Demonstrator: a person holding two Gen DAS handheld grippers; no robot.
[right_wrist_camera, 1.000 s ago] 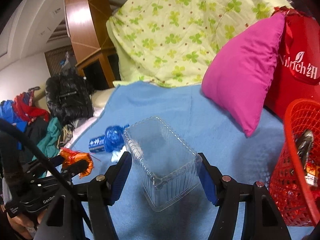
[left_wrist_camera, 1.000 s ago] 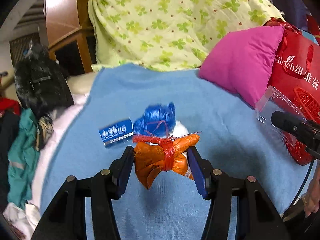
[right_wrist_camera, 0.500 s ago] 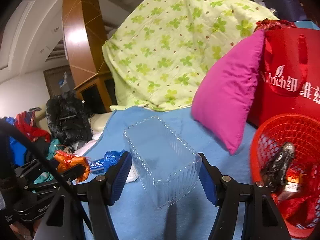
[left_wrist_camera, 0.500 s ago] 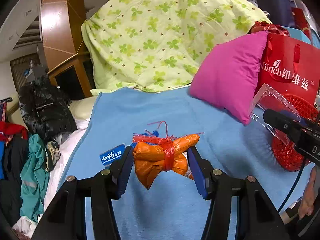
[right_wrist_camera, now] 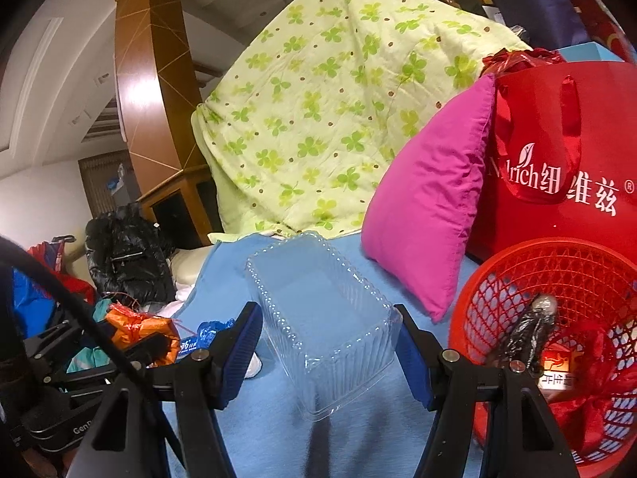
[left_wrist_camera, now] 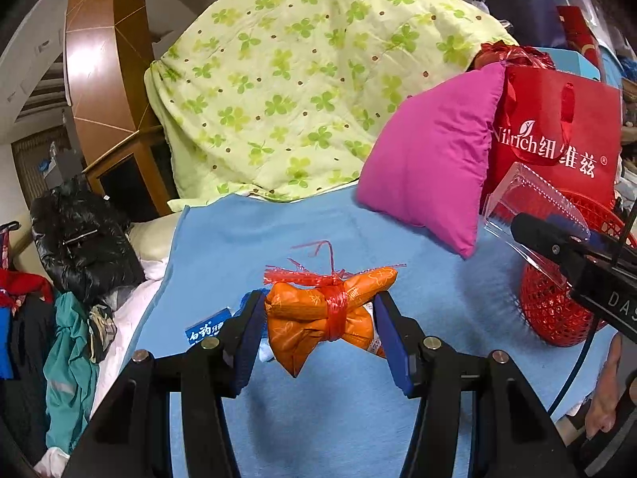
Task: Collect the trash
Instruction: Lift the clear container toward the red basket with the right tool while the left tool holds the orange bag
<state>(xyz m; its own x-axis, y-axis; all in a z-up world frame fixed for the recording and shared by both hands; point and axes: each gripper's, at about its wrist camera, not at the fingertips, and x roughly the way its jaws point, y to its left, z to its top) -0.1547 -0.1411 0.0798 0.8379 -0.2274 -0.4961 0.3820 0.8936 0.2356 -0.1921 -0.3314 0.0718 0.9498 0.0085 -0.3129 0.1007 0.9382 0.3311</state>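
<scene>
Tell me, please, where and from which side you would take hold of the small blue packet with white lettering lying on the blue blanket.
Grip the blue packet across its short width, on its long edges, coming down from above. It looks flat and lies on the blue blanket, so a side approach offers little to pinch. The left gripper, shut on the orange bag, hides its right end, so aim for the exposed left part.

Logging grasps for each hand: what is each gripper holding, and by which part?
Left gripper: orange wrapper bundle, by its sides. Right gripper: clear plastic container, by its side walls.
</scene>
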